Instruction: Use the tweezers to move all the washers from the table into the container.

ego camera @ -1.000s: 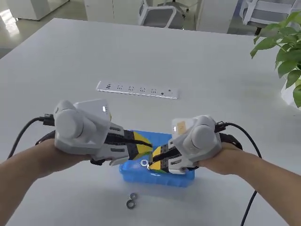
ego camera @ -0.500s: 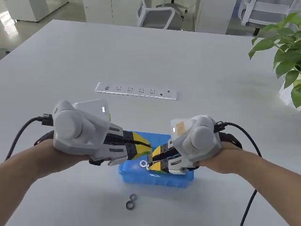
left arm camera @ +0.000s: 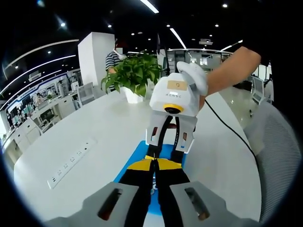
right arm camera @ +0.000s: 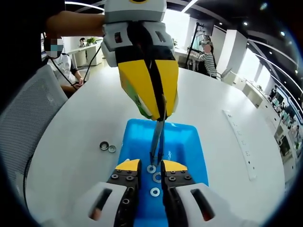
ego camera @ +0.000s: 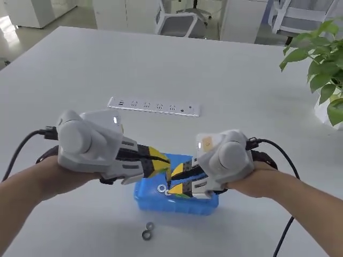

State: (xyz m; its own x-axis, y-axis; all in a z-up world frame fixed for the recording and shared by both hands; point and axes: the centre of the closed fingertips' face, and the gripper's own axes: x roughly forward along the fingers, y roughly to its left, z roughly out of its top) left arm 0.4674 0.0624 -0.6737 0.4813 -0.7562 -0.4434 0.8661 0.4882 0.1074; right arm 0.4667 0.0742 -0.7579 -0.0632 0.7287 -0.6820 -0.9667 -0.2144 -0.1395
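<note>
A blue container [ego camera: 185, 204] sits on the white table, with both grippers meeting above it. My left gripper [ego camera: 161, 161] is shut on thin metal tweezers [right arm camera: 157, 137], which point down into the container [right arm camera: 189, 146]. Their tips end right at a washer [right arm camera: 151, 169]; I cannot tell whether they pinch it. Two more washers [right arm camera: 157, 178] lie on the container floor beside it. My right gripper [right arm camera: 151, 165] hovers over them, its jaws slightly open with nothing between them. Two washers [ego camera: 147, 231] lie on the table in front of the container.
A white power strip [ego camera: 154, 106] lies further back on the table. A potted plant [ego camera: 321, 59] stands at the right edge. Office chairs [ego camera: 179, 13] stand beyond the far side. Cables trail from both grippers.
The head view has shifted a little. Both grippers stay over the container in almost the same pose, and the two washers on the table have not moved.
</note>
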